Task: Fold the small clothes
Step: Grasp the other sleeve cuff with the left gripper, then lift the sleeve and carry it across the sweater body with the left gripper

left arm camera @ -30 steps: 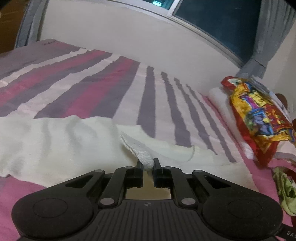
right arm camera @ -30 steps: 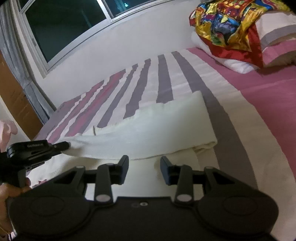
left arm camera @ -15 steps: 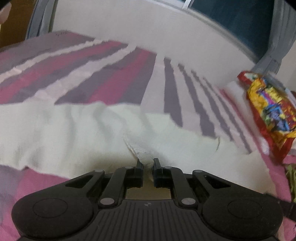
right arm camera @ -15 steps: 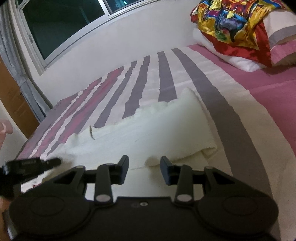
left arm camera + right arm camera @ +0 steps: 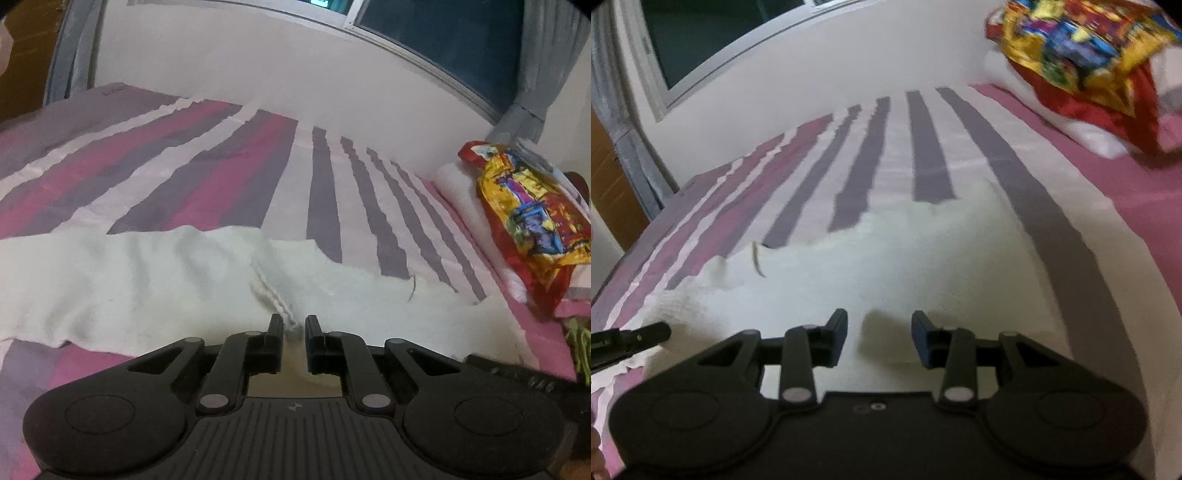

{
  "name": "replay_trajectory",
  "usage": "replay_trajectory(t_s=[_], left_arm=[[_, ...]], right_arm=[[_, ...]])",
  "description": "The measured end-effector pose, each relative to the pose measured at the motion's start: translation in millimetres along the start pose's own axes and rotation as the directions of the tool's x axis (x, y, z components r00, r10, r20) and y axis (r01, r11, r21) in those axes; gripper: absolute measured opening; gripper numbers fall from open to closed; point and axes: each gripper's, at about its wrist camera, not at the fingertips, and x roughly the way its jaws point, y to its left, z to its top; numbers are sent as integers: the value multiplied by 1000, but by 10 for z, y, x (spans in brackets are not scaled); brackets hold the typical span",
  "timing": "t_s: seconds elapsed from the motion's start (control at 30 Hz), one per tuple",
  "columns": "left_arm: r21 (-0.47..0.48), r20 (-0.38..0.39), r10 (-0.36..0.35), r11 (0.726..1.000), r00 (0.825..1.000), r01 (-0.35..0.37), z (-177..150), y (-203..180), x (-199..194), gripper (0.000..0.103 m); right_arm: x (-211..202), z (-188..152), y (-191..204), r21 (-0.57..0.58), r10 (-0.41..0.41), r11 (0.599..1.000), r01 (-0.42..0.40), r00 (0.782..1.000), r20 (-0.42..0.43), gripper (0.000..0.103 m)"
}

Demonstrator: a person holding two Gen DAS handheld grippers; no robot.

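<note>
Bed [image 5: 236, 155]: striped pink, purple and white sheet, serving as the folding surface under a dark window.
Cloth [image 5: 129, 280]: cream knit garment, spread across the sheet, partly doubled over on itself.
Left tool [image 5: 293, 326]: narrow, pinching a ribbed edge of the cloth, likely to carry that edge across for a fold.
Right tool [image 5: 879, 326]: jaws parted, nothing between them, hovering over the cloth's near part, probably ready to pin or take a second edge.
Pillow [image 5: 1100, 140]: at the bed's far right, under a bright patterned fabric [image 5: 1082, 48], well apart from the cloth.
</note>
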Motion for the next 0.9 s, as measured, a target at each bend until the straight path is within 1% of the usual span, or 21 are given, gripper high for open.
replay_trajectory(t_s=[0.07, 0.13, 0.17, 0.23, 0.3, 0.37, 0.5, 0.6, 0.67, 0.73, 0.8, 0.87, 0.9], left_arm=[[-43, -54, 45, 998, 998, -47, -13, 97, 123, 10], [-84, -99, 57, 994, 993, -65, -44, 254, 176, 10], [-90, -103, 59, 994, 993, -68, -55, 312, 161, 10], [-99, -88, 66, 992, 994, -75, -59, 437, 52, 10], [-111, -87, 67, 991, 994, -76, -42, 538, -35, 10], [-143, -82, 70, 986, 994, -81, -8, 672, -167, 10], [-201, -71, 93, 974, 993, -105, 16, 1015, -447, 10], [-229, -75, 135, 962, 988, -149, 3, 1345, -658, 10], [-256, -72, 171, 949, 983, -184, -21, 1597, -808, 10], [-306, -75, 199, 928, 977, -213, -45, 1875, -947, 10], [-354, -79, 224, 904, 971, -238, -70, 2132, -1056, 10], [-396, -81, 241, 882, 967, -253, -95, 2335, -1135, 10], [-418, -82, 246, 871, 966, -258, -103, 2431, -1167, 10]], right_arm=[[97, -16, 130, -18, 9, 1000, -9, 1000, -28, 39], [210, -69, 248, -68, -8, 998, 3, 998, -65, 40], [252, -99, 300, -100, -27, 995, 19, 997, -79, 40], [226, -89, 339, -102, -28, 995, 20, 997, -76, 40], [163, -64, 367, -75, 11, 997, -16, 998, -62, 40], [128, -51, 492, -76, 46, 996, -50, 998, -47, 40], [179, -95, 885, -108, 111, 987, -117, 992, -63, 40], [269, -138, 1223, -120, 151, 980, -160, 985, -81, 40], [303, -160, 1396, -123, 174, 975, -184, 981, -86, 40], [349, -192, 1546, -133, 183, 972, -194, 979, -92, 39], [454, -238, 1634, -141, 173, 972, -189, 978, -119, 39], [582, -290, 1672, -138, 144, 976, -169, 974, -175, 40], [562, -295, 1664, -122, 148, 978, -169, 976, -161, 40]])
